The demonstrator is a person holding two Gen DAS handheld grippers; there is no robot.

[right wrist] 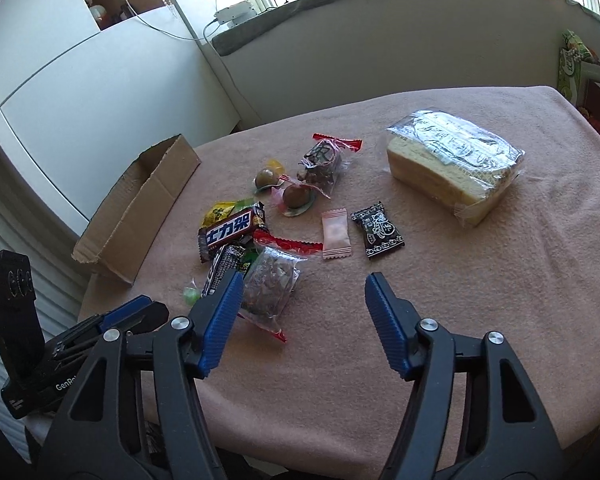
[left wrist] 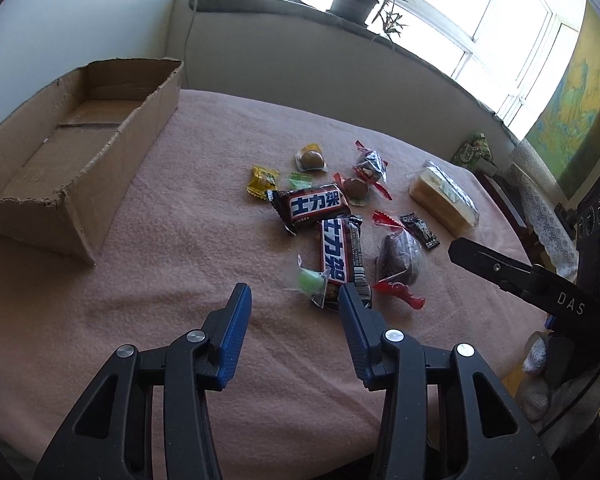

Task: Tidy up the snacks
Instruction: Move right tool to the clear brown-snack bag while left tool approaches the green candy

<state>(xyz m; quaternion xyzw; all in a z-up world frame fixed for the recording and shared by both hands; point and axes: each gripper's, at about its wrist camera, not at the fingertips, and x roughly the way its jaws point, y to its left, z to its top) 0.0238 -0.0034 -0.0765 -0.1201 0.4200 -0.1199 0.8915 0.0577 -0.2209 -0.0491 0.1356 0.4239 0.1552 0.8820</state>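
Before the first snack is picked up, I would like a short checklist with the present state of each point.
1. Cardboard box open on top and with room inside: ok, nothing in it.
2. Left gripper free: ok, nothing between its pads.
3. Right gripper free: ok, jaws apart over bare cloth.
4. Snacks reachable on the pink cloth: ok, none hidden from both views.
5. Nearest target separate: not ok, the green candy lies against the chocolate bar, and bars overlap.
6. Wrapped bread fits in the box: cannot tell.
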